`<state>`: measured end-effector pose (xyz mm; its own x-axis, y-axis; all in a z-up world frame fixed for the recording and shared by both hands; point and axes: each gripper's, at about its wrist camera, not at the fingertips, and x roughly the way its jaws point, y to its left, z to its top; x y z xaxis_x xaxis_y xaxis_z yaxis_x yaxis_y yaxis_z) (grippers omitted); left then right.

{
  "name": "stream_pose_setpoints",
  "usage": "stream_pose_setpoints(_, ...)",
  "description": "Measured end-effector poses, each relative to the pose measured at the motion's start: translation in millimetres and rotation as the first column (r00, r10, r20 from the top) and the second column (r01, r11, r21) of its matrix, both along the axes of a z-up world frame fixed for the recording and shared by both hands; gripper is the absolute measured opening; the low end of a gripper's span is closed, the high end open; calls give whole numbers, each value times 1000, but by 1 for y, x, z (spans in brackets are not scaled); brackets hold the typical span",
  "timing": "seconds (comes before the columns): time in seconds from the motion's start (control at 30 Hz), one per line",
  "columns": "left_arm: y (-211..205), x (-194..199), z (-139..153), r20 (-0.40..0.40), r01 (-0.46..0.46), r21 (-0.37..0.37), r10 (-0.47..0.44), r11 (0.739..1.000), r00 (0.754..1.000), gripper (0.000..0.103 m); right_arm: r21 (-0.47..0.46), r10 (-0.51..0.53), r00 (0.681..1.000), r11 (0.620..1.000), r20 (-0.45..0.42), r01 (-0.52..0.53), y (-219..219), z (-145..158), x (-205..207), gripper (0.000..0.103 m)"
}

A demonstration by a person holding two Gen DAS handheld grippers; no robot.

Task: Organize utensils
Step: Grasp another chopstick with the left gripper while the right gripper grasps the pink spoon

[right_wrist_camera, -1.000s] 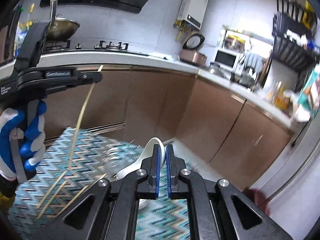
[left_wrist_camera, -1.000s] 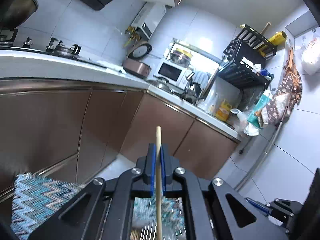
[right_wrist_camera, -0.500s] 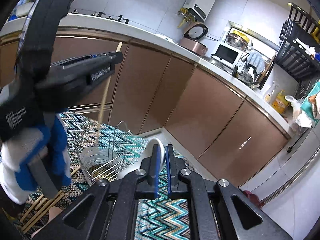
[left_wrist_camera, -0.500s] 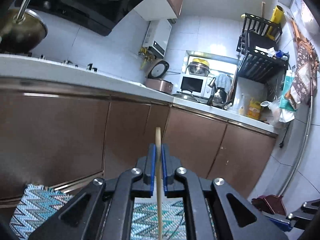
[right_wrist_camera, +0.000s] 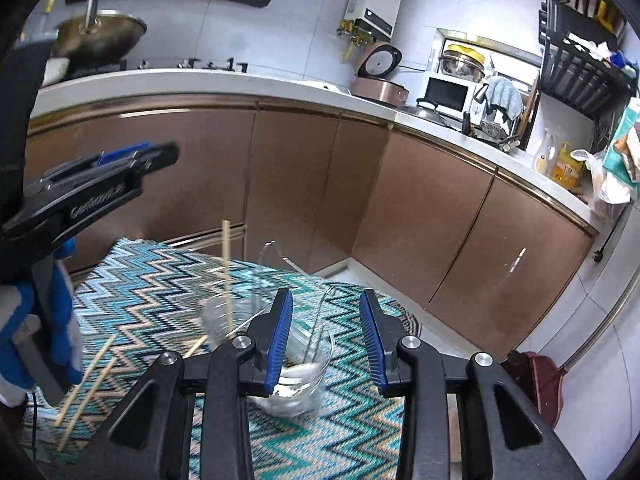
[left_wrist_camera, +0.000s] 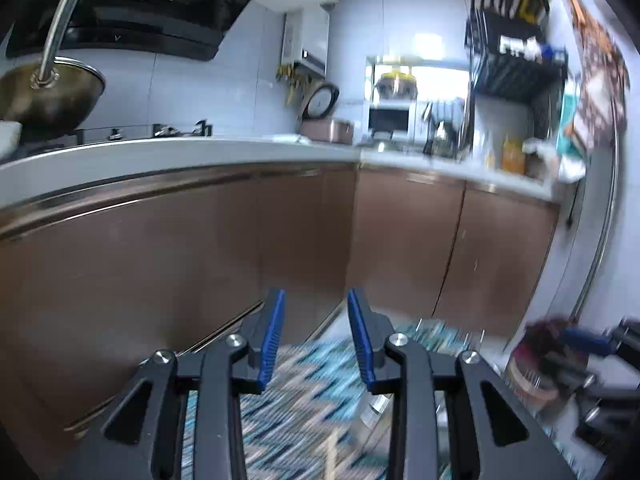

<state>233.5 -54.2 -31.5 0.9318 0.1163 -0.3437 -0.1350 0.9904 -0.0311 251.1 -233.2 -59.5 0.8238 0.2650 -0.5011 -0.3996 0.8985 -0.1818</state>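
In the right wrist view a wire utensil holder [right_wrist_camera: 244, 312] with two cups stands on a zigzag-patterned cloth [right_wrist_camera: 152, 292]. One wooden chopstick [right_wrist_camera: 226, 264] stands upright in its left cup. A white spoon [right_wrist_camera: 298, 384] lies in its right cup. My right gripper [right_wrist_camera: 326, 340] is open and empty just above the spoon's cup. My left gripper [right_wrist_camera: 160, 152] is open and empty, above and left of the holder. Two or three chopsticks [right_wrist_camera: 90, 380] lie on the cloth at the left. The left wrist view is blurred; its gripper [left_wrist_camera: 316, 336] is open over the cloth [left_wrist_camera: 296, 396].
Brown cabinet doors [right_wrist_camera: 312, 184] under a white counter [right_wrist_camera: 224, 80] run behind the cloth. A wok [right_wrist_camera: 100, 36], a rice cooker [right_wrist_camera: 380, 88] and a microwave [right_wrist_camera: 446, 94] stand on the counter. A red dustpan [right_wrist_camera: 536, 384] sits on the floor at the right.
My left gripper opened and let the chopstick drop into the holder's left cup. My right gripper opened and released the white spoon into the right cup.
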Motion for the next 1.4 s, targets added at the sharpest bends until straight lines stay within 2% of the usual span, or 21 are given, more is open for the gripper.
stream_pose_setpoints(0.13,20,-38,-9,-140,7,14,-4,1000,990,33,53,75,994,996,-75,-71,-6,-8,-35,35)
stream_pose_setpoints(0.3,46,-77,-31,-293,8,-35,-17,999,956,33,118,156,965,984,-211,-133,-17,-37,-71,35)
stream_pose_setpoints(0.43,47,-89,-48,-377,59,-112,-98,992,921,33,144,186,941,978,-281,-150,-26,-56,-86,34)
stream_pose_setpoints(0.57,37,-74,-69,-464,106,-188,-183,976,866,32,192,235,912,965,-335,-178,-27,-66,-86,31)
stream_pose_setpoints(0.77,21,-29,-118,-580,130,-294,-285,947,763,30,253,316,851,941,-419,-224,-9,-98,-68,26)
stream_pose_setpoints(0.97,16,13,-153,-659,104,-295,-281,950,697,23,260,347,801,934,-489,-245,10,-134,-38,24)
stream_pose_setpoints(1.1,17,29,-169,-685,97,-301,-286,949,670,19,263,356,772,932,-527,-250,19,-154,-18,23)
stream_pose_setpoints(1.4,17,46,-188,-717,100,-286,-282,953,637,15,259,384,729,923,-567,-285,33,-176,5,23)
